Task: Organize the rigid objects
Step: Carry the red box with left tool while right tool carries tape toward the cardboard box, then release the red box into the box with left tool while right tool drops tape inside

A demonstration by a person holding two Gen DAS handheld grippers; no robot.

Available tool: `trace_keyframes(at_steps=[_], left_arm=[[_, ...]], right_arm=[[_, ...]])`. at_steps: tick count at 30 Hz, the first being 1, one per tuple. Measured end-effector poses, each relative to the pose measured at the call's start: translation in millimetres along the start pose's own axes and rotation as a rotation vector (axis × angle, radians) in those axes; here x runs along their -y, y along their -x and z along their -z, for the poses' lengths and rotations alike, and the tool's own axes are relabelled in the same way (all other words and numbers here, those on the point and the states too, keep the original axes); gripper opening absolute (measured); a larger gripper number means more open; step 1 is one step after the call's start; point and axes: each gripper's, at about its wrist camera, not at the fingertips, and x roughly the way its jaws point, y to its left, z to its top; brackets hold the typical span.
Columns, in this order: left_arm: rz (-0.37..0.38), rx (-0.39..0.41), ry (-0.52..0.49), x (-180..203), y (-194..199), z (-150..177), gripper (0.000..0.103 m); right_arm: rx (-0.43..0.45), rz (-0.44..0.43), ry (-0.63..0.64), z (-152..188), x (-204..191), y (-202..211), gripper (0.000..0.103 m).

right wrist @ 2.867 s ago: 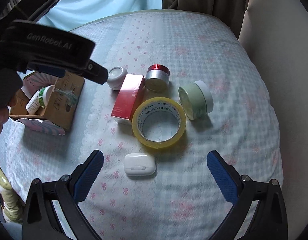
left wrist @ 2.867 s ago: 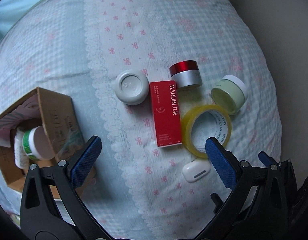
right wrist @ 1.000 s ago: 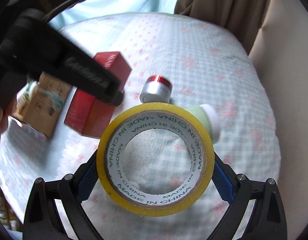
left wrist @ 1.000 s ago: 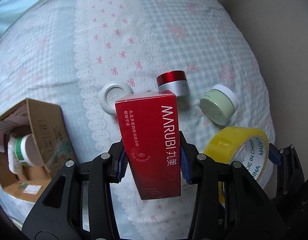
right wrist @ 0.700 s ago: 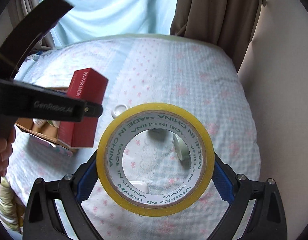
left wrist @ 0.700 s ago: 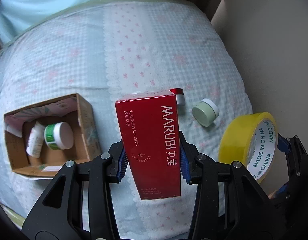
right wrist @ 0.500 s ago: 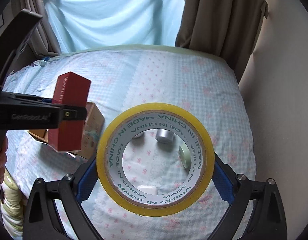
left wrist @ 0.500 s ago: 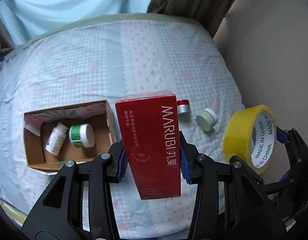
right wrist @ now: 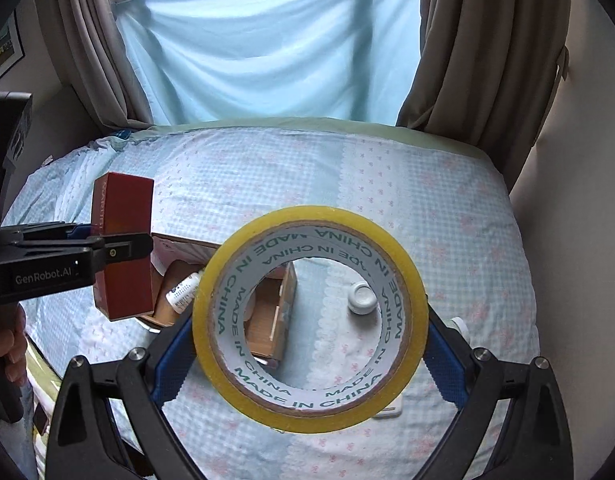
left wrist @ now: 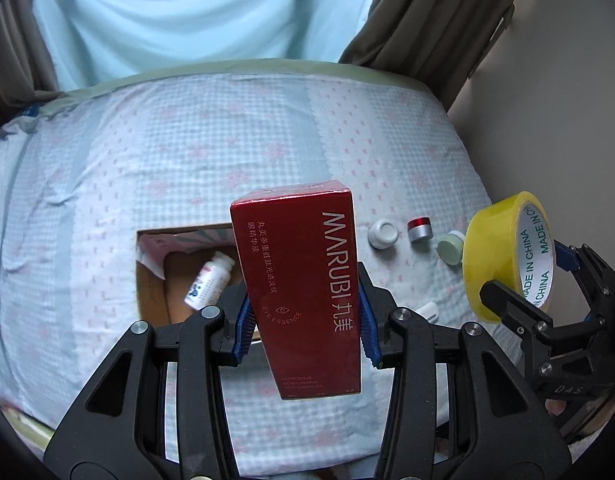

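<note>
Above the cardboard box (left wrist: 151,280), left gripper (left wrist: 305,316) clamps the red carton (left wrist: 303,280); right gripper (right wrist: 307,332) grips the tape roll (right wrist: 307,320) beside it

Both tools are made of black plastic. The left gripper (left wrist: 303,316) has two thick arms with big holes cut in them, like triangles. Round silver screws sit at the joints. Its fingers (left wrist: 243,326) have bright blue pads with little ridges. The right gripper (right wrist: 309,354) looks the same: black arms, silver screws and blue pads. On the side of the left one are white letters that say "GenRobot.AI". The right one has small letters, "DAS". At the near left edge a hand (right wrist: 9,346) wraps a black handle.
</note>
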Motion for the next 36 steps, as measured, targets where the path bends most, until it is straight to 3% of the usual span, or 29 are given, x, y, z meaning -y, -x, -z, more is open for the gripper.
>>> trace_keyframes(at_steps=[9, 17, 24, 36], left_arm=[[0.012, -0.092, -0.072, -102, -21, 1, 0.039], [-0.001, -0.154, -0.08, -151, -64, 9, 0.039], [0.013, -0.225, -0.04, -171, -111, 12, 0.037], [0.018, -0.362, -0.033, -184, -188, 26, 0.037]], right_arm=[[-0.084, -0.019, -0.198, -11, -84, -44, 0.097], [-0.18, -0.023, -0.276, -17, -131, -93, 0.097], [-0.23, 0.016, -0.192, -12, -141, -148, 0.097], [-0.395, -0.019, -0.246, 12, -118, -241, 0.097]])
